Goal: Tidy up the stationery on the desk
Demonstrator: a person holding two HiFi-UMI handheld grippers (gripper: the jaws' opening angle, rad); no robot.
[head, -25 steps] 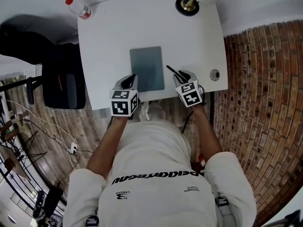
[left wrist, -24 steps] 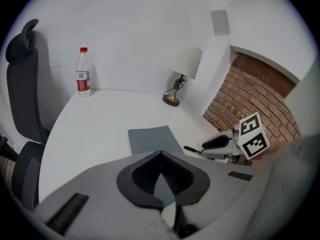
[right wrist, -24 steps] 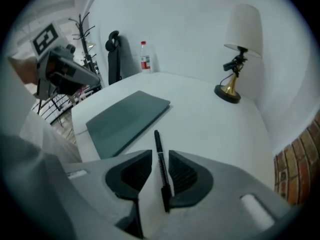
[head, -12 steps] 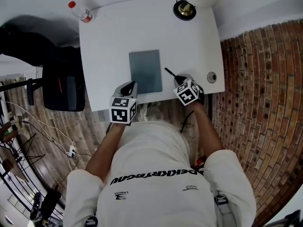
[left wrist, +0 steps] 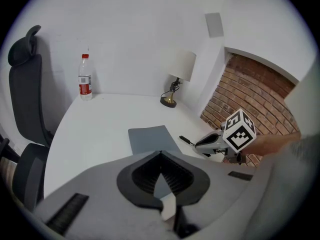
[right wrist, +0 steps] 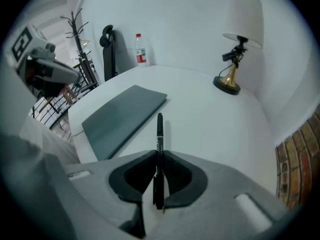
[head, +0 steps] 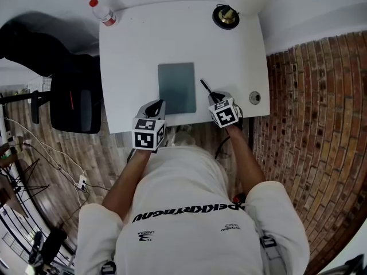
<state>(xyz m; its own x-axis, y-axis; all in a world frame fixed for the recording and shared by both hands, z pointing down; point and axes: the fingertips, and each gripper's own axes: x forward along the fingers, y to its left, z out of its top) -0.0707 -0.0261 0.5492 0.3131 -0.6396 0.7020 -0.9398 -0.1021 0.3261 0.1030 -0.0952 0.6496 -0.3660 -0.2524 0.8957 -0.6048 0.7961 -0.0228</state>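
Note:
A black pen (right wrist: 159, 134) stands between the jaws of my right gripper (right wrist: 159, 155), which have just been closing and now pinch it. Its free end points out over the white desk (head: 143, 44), and in the head view the pen (head: 205, 87) sticks out ahead of the right gripper (head: 219, 100). A grey notebook (head: 176, 87) lies flat in the desk's middle, just left of the pen. My left gripper (left wrist: 160, 154) is shut and holds nothing. It hovers at the desk's near edge, short of the notebook (left wrist: 150, 138).
A brass lamp (head: 226, 16) stands at the desk's far right corner and a red-capped water bottle (head: 103, 11) at the far left. A round cable hole (head: 254, 98) sits near the right edge. A black office chair (head: 71, 99) stands left of the desk, and brick floor lies to the right.
The right gripper's jaws have closed around the pen, which lay between them a second ago. Both hands have stayed almost where they were at the desk's near edge.

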